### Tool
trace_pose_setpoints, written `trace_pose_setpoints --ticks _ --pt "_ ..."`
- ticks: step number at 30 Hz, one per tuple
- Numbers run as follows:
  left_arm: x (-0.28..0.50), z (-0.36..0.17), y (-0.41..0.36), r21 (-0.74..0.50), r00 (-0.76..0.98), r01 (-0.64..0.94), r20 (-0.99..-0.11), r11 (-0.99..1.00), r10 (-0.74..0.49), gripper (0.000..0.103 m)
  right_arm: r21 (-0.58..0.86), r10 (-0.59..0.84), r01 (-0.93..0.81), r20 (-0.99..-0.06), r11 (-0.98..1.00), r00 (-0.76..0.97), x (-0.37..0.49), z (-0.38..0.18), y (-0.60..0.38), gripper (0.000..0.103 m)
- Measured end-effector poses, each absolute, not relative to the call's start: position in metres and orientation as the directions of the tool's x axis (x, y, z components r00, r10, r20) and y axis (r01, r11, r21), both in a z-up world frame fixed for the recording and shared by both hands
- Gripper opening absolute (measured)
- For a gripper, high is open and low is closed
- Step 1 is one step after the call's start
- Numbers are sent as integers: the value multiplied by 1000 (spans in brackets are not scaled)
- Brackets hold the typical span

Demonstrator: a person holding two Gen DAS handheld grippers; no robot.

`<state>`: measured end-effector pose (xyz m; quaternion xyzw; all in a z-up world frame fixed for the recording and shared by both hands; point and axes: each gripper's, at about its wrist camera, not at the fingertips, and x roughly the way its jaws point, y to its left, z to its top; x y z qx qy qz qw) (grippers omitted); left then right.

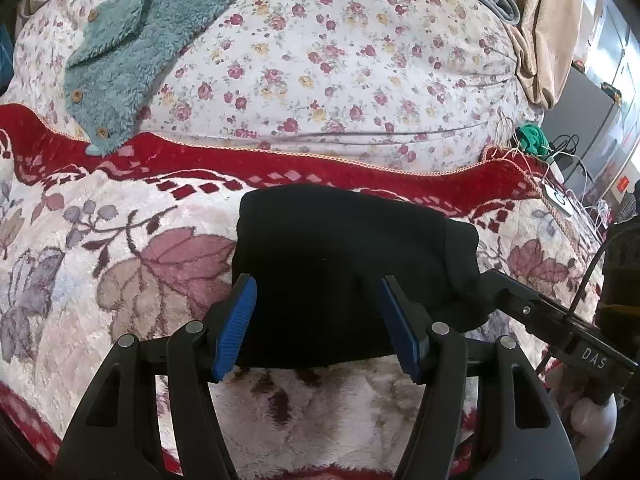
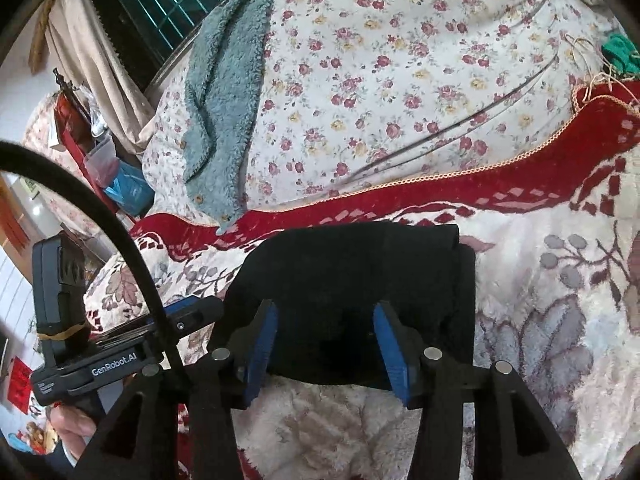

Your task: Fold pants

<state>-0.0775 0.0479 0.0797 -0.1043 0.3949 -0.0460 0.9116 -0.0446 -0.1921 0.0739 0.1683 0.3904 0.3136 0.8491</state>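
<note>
Two blue-padded fingers of the left gripper (image 1: pixel 316 320) stand wide apart over the near edge of the folded black pants (image 1: pixel 352 272), which lie on the red-bordered leaf-pattern blanket (image 1: pixel 120 248); in this left wrist view the right gripper (image 1: pixel 516 292) reaches in at the bundle's right side, its opening not discernible, while a teal fleece garment (image 1: pixel 116 52) rests well beyond on the floral quilt (image 1: pixel 340 60). Seen from the right wrist, the right gripper (image 2: pixel 326 340) is likewise spread wide, clasping nothing, above the pants (image 2: pixel 352 280) on the blanket (image 2: pixel 540 280), with the left gripper (image 2: pixel 192 312) just beside the bundle's left edge.
</note>
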Motion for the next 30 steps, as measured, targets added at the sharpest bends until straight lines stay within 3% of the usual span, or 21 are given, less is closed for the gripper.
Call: trace_pose_setpoints --ticks 7,30 --pt "-81 81 39 -169 700 3 -704 986 -122 62 531 652 -383 -559 756 512 -44 72 -196 49" --pt "-79 75 49 -196 688 -48 -717 980 -110 62 544 628 -327 -577 772 523 -41 61 -209 51"
